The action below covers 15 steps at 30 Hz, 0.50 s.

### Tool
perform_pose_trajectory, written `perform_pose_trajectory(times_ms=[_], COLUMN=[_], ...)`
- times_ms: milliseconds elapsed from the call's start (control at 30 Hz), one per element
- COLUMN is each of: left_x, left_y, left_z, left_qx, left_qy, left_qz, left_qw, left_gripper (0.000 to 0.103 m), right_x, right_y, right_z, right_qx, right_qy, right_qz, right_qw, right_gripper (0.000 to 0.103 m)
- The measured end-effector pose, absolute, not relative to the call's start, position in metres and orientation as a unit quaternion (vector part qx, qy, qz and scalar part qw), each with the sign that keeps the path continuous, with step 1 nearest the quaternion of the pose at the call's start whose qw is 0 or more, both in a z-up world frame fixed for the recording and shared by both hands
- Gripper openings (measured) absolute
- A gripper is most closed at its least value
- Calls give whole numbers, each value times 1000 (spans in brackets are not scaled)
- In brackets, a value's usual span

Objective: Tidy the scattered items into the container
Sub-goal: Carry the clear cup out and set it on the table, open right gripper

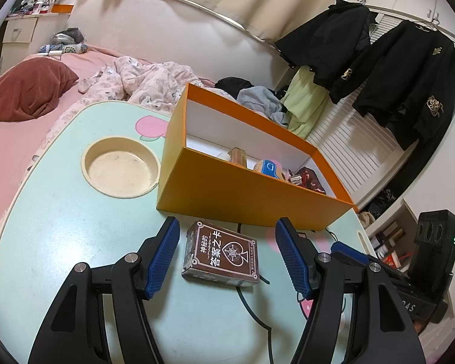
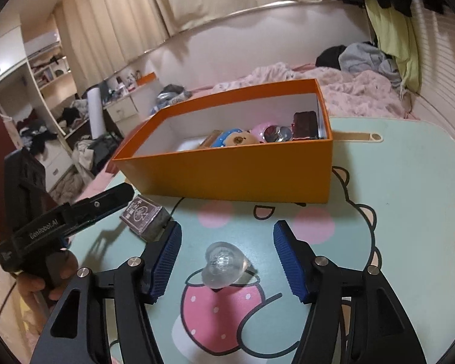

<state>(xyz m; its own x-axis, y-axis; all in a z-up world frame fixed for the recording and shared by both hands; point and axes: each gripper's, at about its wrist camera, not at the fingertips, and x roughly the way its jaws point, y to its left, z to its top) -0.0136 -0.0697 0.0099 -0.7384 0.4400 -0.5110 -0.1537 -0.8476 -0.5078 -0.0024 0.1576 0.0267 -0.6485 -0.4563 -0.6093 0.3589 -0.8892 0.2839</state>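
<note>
Seemingly clear gaps: card box (image 1: 221, 253) between left gripper (image 1: 227, 256) pads.

On the worktop (image 1: 60, 242), the orange box (image 1: 245, 191) walls off the card box (image 1: 221, 253) at 12 o'clock, yet bare surface flanks it at 3 and 9. The clear heart (image 2: 223, 264) has open worktop all round. The box's left half is free; its right end is crowded.

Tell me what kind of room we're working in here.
Most likely a bedroom: a bed with pink bedding behind the cartoon-print lap table, dark jackets hung by the wall, and cream curtains above.
</note>
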Motion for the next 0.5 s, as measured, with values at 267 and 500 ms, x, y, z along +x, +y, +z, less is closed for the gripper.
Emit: perform_pose_trajectory(times_ms=[267,500], left_x=[-12,-8], left_y=[-72,-68], left_z=[9,10], left_qx=[-321,-317], left_qy=[-229,-222], left_qz=[904,904], left_qw=[167,180], left_gripper=[66,66], right_x=[2,0], right_y=[148,153], right_z=[18,17], right_qx=[355,352], right_qy=[-50,-57], right_qz=[-907,-909], right_qw=[219,214], right_gripper=[63,63])
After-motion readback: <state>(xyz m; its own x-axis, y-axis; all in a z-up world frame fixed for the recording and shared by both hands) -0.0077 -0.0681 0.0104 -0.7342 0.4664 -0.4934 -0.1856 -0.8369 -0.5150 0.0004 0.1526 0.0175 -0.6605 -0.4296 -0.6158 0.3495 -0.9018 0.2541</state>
